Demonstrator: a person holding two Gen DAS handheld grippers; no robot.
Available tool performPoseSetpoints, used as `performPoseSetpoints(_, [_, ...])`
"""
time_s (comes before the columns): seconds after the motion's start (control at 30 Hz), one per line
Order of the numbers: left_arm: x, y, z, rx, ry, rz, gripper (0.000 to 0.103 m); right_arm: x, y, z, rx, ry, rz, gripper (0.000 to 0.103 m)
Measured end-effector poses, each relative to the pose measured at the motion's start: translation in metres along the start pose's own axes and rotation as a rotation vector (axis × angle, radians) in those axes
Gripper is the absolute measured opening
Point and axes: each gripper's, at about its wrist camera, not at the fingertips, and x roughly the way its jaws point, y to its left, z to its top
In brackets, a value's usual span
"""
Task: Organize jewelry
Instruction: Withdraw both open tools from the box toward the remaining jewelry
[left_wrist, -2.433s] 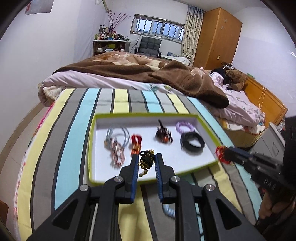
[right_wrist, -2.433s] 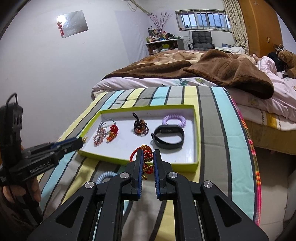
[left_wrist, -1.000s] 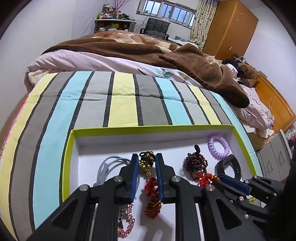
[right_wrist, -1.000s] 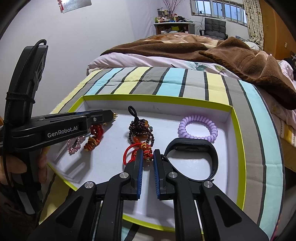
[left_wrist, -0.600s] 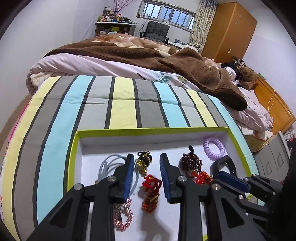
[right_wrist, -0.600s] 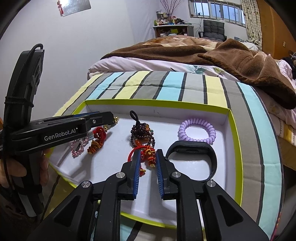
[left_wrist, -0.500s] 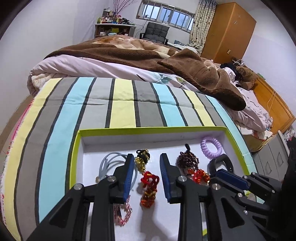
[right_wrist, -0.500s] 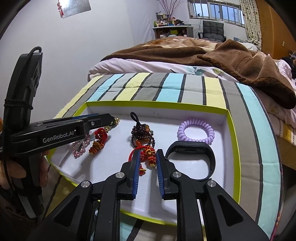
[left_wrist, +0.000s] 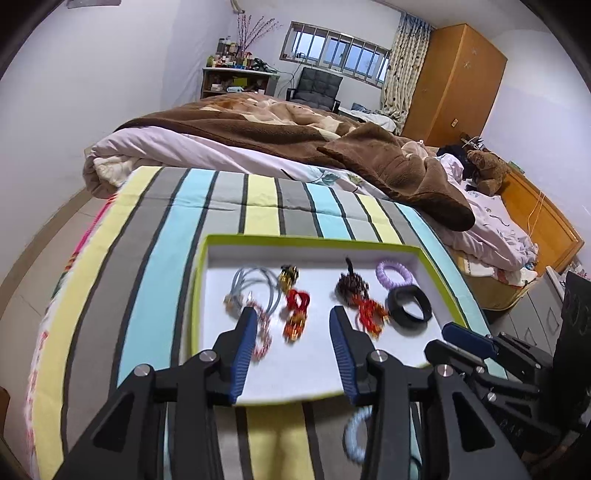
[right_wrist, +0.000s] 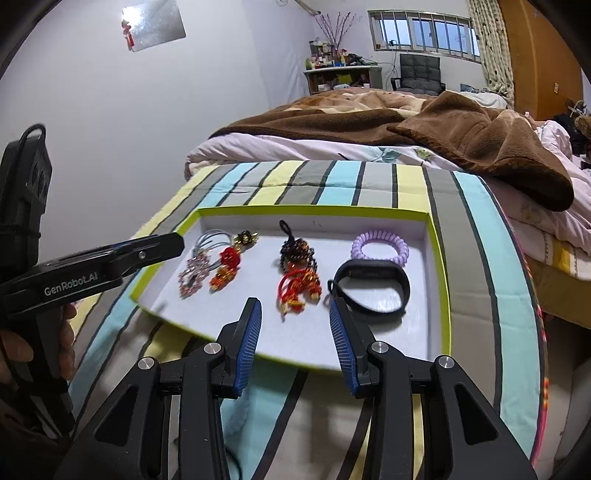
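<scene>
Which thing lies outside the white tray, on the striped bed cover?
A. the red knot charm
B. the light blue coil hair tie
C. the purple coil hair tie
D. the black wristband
B. The light blue coil hair tie lies on the striped cover, just in front of the near edge of the tray; the purple hair tie, black wristband and red knot charm all lie inside the tray.
</scene>
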Motion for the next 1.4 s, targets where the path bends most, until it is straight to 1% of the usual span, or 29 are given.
performPoseSetpoints(0.13, [-0.02, 0.002, -0.018, -0.007, -0.018, 0.0, 0.044, -0.014, 0.002, -0.013, -0.014, 0.003, 0.009, 0.04])
performPoseSetpoints(0.23, [-0.033, -0.001, -0.03, 0.016, -0.031, 0.032, 0.045, -0.024, 0.005, -0.024, -0.03, 0.004, 0.019, 0.04])
performPoseSetpoints(0.3, [-0.042, -0.003, -0.039, 0.029, -0.048, 0.038, 0.046, -0.028, 0.007, -0.032, -0.042, 0.017, 0.034, 0.04])
performPoseSetpoints(0.47, [-0.058, 0.001, -0.062, 0.001, -0.052, 0.036, 0.047, -0.036, 0.013, -0.054, -0.039, 0.043, 0.076, 0.04])
performPoseSetpoints(0.53, [-0.06, 0.003, -0.07, -0.004, -0.048, 0.049, 0.047, -0.037, 0.018, -0.061, -0.042, 0.051, 0.1, 0.04])
performPoseSetpoints(0.63, [-0.065, 0.007, -0.08, -0.017, -0.042, 0.046, 0.047, -0.036, 0.029, -0.069, -0.051, 0.067, 0.123, 0.04])
performPoseSetpoints(0.8, [-0.07, 0.015, -0.089, -0.04, -0.042, 0.057, 0.047, -0.029, 0.056, -0.08, -0.102, 0.094, 0.163, 0.04])
performPoseSetpoints(0.87, [-0.072, 0.016, -0.092, -0.043, -0.041, 0.06, 0.047, -0.025, 0.065, -0.082, -0.117, 0.101, 0.156, 0.04])
performPoseSetpoints(0.97, [-0.073, 0.018, -0.097, -0.053, -0.039, 0.051, 0.047, -0.015, 0.076, -0.087, -0.136, 0.119, 0.122, 0.04])
performPoseSetpoints(1.13, [-0.075, 0.02, -0.102, -0.05, -0.03, 0.042, 0.047, -0.003, 0.078, -0.087, -0.111, 0.13, 0.06, 0.04])
performPoseSetpoints(1.3, [-0.076, 0.023, -0.104, -0.067, -0.031, 0.039, 0.047, 0.0, 0.078, -0.086, -0.094, 0.121, 0.03, 0.039])
performPoseSetpoints(1.37, [-0.075, 0.023, -0.105, -0.066, -0.03, 0.035, 0.047, 0.0, 0.079, -0.086, -0.094, 0.114, 0.021, 0.037])
performPoseSetpoints(1.4, [-0.075, 0.023, -0.105, -0.067, -0.029, 0.036, 0.047, 0.0, 0.078, -0.087, -0.092, 0.111, 0.011, 0.029])
